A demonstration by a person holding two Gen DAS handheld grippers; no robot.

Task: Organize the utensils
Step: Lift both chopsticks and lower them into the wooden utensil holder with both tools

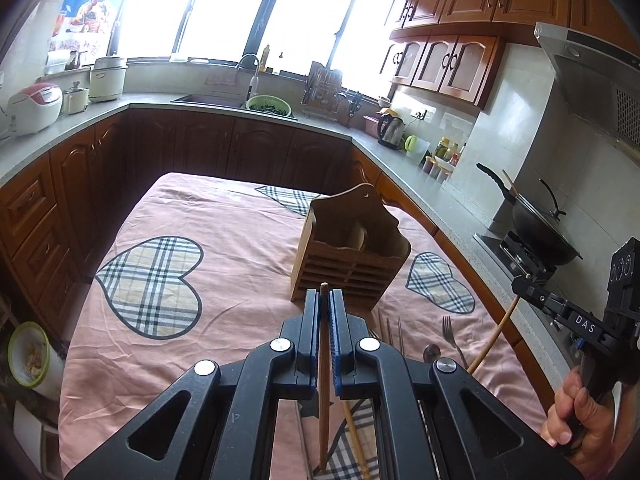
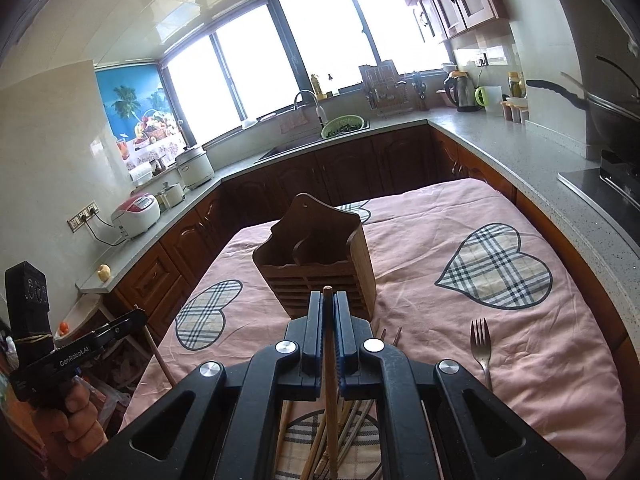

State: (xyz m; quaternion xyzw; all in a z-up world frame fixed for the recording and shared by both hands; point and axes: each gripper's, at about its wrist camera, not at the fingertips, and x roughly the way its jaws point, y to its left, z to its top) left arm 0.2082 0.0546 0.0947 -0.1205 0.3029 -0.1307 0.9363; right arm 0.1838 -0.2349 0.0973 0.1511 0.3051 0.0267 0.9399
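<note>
Wooden holder: utensil holder (image 1: pixel 350 248) stands upright on the pink cloth of the table (image 1: pixel 224 216), open compartments facing up, just beyond both grippers.
Left gripper: left gripper (image 1: pixel 324 300) is clamped on a dark chopstick (image 1: pixel 323 380), gripped near its top end so the long end hangs down.
Right gripper: right gripper (image 2: pixel 328 300) is clamped on a second chopstick (image 2: pixel 330 380) in the same manner; its tip shows above the jaws.
Reason for hold: judged, both sticks are held raised above the cloth so they can clear the holder's front rim.
Remaining utensils: fork (image 2: pixel 480 340) lies on the near right; spoon (image 1: pixel 431 354) lies beside it; loose chopsticks (image 2: pixel 348 432) lie under the grippers.
Open room: cloth left and right of the holder is bare.
Edge risk: tall back panel and centre divider narrow the entry.
</note>
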